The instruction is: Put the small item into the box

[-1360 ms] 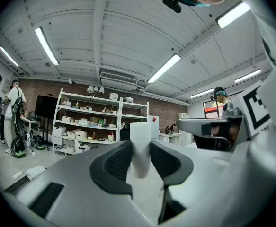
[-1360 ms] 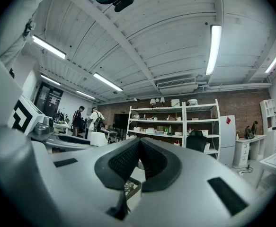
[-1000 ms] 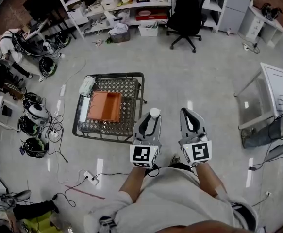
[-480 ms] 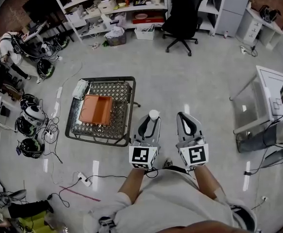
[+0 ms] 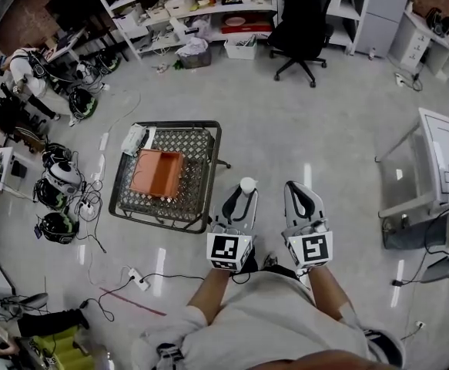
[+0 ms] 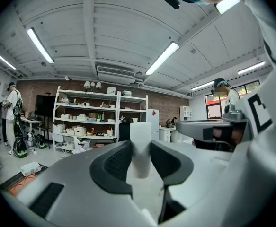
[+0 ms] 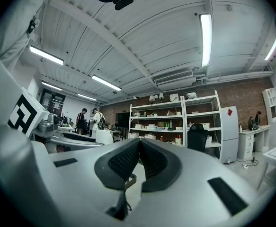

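A small white cylinder-shaped item (image 5: 247, 185) (image 6: 140, 148) stands upright between the jaws of my left gripper (image 5: 242, 194) (image 6: 140, 161), which is shut on it and points level. My right gripper (image 5: 300, 191) (image 7: 138, 161) is beside it, shut with nothing between its pads. The orange box (image 5: 158, 173) sits open-topped on a black mesh cart (image 5: 165, 206), ahead and to the left of both grippers in the head view. A corner of the orange box (image 6: 18, 185) shows low at the left of the left gripper view.
A white packet (image 5: 134, 139) lies on the cart's far left corner. Helmets and cables (image 5: 58, 199) litter the floor to the left. Shelves (image 5: 185, 6) and a black office chair (image 5: 305, 21) stand at the back. A glass-topped table (image 5: 432, 168) is on the right.
Both grippers have moved together across the floor with the white item held; the cart and box sit slightly differently in the head view. The jaws have not changed.
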{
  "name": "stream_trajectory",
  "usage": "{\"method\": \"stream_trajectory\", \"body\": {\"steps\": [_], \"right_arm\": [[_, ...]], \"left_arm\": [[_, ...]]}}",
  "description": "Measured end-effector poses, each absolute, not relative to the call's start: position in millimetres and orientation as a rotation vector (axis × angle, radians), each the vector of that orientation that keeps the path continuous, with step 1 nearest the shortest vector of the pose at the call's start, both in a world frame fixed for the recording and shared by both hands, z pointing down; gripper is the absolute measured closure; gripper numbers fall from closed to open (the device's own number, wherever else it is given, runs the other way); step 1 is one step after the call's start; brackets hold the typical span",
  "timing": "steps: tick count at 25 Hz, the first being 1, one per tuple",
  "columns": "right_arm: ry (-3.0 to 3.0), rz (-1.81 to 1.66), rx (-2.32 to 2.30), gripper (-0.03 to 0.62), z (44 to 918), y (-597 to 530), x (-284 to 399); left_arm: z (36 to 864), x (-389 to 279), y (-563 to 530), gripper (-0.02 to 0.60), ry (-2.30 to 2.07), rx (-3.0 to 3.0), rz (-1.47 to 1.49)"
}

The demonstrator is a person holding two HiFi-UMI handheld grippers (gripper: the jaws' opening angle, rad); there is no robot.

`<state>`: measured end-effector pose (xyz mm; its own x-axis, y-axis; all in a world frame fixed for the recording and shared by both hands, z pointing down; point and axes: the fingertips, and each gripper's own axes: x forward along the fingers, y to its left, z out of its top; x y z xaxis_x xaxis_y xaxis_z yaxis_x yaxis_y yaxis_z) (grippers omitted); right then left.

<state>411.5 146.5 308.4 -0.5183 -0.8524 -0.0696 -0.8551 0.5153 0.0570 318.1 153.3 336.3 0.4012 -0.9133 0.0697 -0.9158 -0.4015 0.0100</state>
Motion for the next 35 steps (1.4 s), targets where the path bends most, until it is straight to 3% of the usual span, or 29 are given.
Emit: {"method": "stream_trajectory", "body": {"steps": [15,35], "right_arm": [[2.721,0.155,-1.566,0.591,311.5,20.1,380.8],[2.922,0.194,-1.250,0.591,293.7,-104.3,245.3]], "left_arm": [[347.2,285.1,21.2,0.453,-1.648,2.604,0.068],[338.7,154.8,-89.0,0.453,-1.858,2.395,0.013]]}}
